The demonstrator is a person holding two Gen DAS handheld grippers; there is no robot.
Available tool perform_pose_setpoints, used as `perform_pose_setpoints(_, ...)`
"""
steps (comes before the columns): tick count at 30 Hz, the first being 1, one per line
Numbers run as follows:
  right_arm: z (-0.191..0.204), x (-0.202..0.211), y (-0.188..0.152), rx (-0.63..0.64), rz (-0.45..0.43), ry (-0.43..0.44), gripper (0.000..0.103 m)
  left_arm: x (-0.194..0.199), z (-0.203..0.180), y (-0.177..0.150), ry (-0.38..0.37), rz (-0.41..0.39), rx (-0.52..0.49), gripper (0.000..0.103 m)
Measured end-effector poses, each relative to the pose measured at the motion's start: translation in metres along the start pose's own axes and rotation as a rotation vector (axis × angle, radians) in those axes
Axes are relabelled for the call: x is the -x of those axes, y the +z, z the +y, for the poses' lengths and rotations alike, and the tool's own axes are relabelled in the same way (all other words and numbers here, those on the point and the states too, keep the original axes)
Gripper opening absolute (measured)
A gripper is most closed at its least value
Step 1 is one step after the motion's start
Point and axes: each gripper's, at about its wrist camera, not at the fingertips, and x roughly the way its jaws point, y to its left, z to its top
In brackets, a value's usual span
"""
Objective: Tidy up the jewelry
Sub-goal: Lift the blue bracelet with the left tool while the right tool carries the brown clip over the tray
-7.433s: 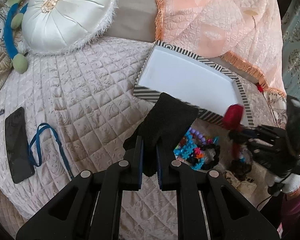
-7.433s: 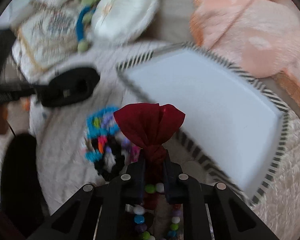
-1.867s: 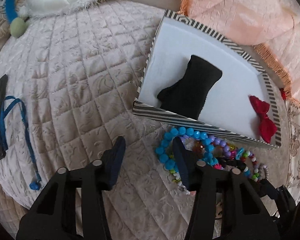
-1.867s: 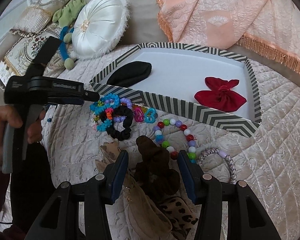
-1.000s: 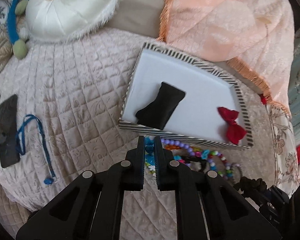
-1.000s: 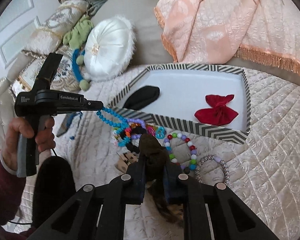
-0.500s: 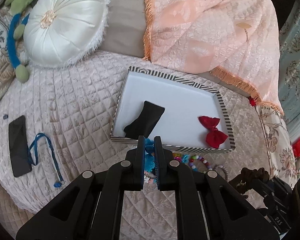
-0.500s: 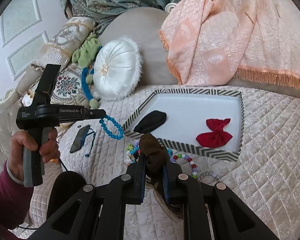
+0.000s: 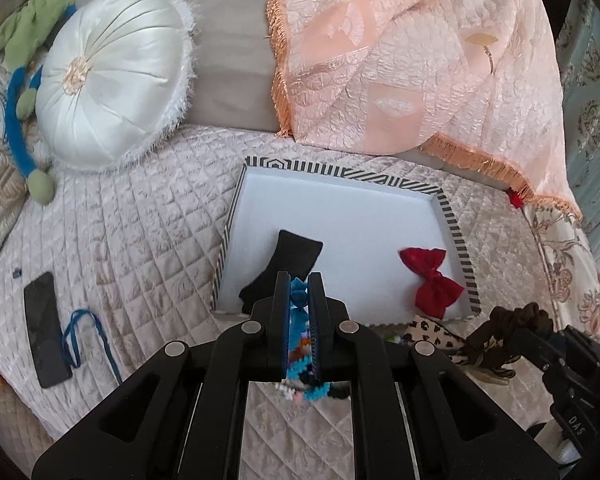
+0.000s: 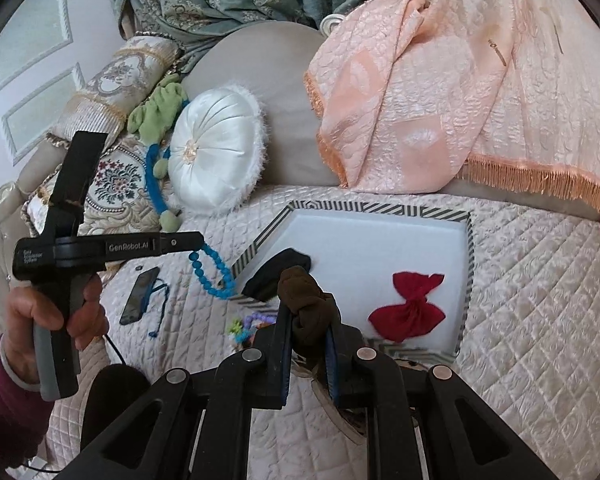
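Blue beads [image 10: 212, 270] hang clamped in left tool [image 9: 299, 294]; brown scrunchie [image 10: 308, 312] pinched in right tool [image 10: 308, 344]. Both held clear of bed, tray [image 9: 454, 232] just ahead, probably for dropping in beside red bow [image 9: 434, 280].

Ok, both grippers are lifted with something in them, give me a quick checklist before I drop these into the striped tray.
1. Left gripper shut on the blue bead bracelet: ok, beads sit between the jaws and the loop hangs free.
2. Right gripper shut on the brown scrunchie: ok.
3. Free floor in the tray for both: ok, the back half is bare.
4. Black pouch and red bow clear of the drop spot: ok, both lie near the front rim.
5. Bracelet loop free of the tray rim: cannot tell, its low end overlaps the corner in the right view.
6. Leftover pieces in front of the tray: not ok, some still lie there.
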Motion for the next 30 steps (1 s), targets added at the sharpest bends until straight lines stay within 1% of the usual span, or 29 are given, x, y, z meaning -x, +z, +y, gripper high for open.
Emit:
perform_pose_setpoints(12,-0.014,-0.039,0.032,0.001,0.019,-0.019,0.013,-0.035,0.006,0.04,0.05,0.004,0.001,0.007)
perform_pose_setpoints(19,-0.02,-0.053,0.045,0.009,0.031,-0.029,0.013,-0.048,0.011,0.054,0.073,0.005,0.0,0.007)
perform_pose_setpoints(26,-0.031,-0.067,0.06,0.003,0.039,-0.042,0.013,-0.065,0.013,0.065,0.071,0.029,0.01,0.007)
perform_pose_setpoints(30,-0.043,-0.081,0.069,-0.014,0.047,-0.054,0.013,-0.083,0.014,0.071,0.057,0.051,0.035,0.007)
